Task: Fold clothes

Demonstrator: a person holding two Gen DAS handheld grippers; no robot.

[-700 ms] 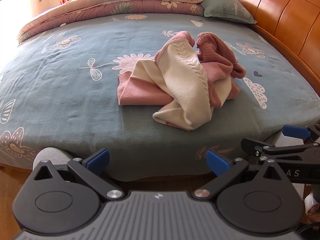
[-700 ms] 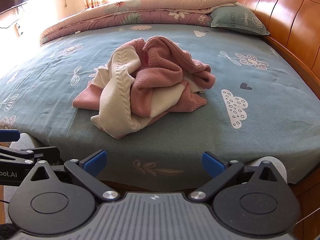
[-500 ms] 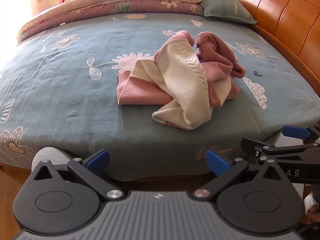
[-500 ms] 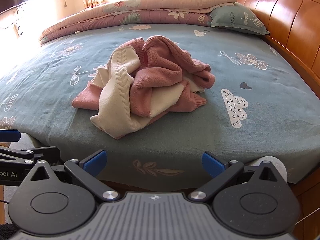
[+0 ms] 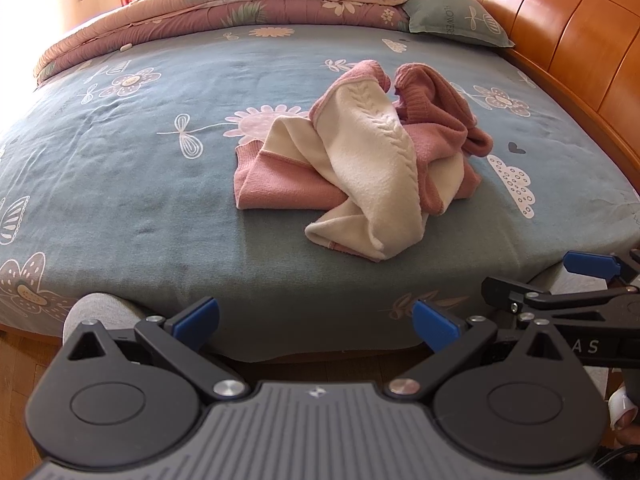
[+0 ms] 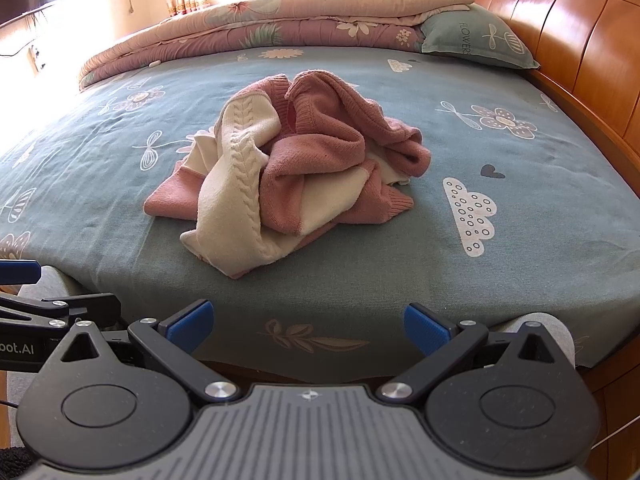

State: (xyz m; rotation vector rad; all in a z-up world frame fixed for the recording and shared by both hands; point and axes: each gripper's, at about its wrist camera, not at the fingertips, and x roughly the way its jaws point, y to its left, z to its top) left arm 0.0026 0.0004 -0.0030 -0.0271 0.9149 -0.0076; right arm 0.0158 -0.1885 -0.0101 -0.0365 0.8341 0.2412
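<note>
A pink and cream knitted sweater point(image 5: 368, 164) point(image 6: 296, 172) lies crumpled in a heap on the blue flowered bed sheet point(image 5: 132, 168) point(image 6: 520, 208). My left gripper point(image 5: 316, 322) hangs in front of the bed's near edge, open, nothing between its blue pads. My right gripper point(image 6: 306, 322) is held the same way, open and empty, short of the sweater. In the left wrist view the right gripper's fingers point(image 5: 588, 264) show at the right edge. The left gripper's fingers point(image 6: 20, 272) show at the left edge of the right wrist view.
A folded pink quilt point(image 5: 240, 0) point(image 6: 260, 24) and a grey-green pillow point(image 5: 452, 20) point(image 6: 480, 40) lie at the far end. A wooden headboard point(image 5: 580, 40) point(image 6: 580, 48) runs along the right side. Grey-clad knees point(image 5: 96, 312) point(image 6: 548, 332) press against the bed's near edge.
</note>
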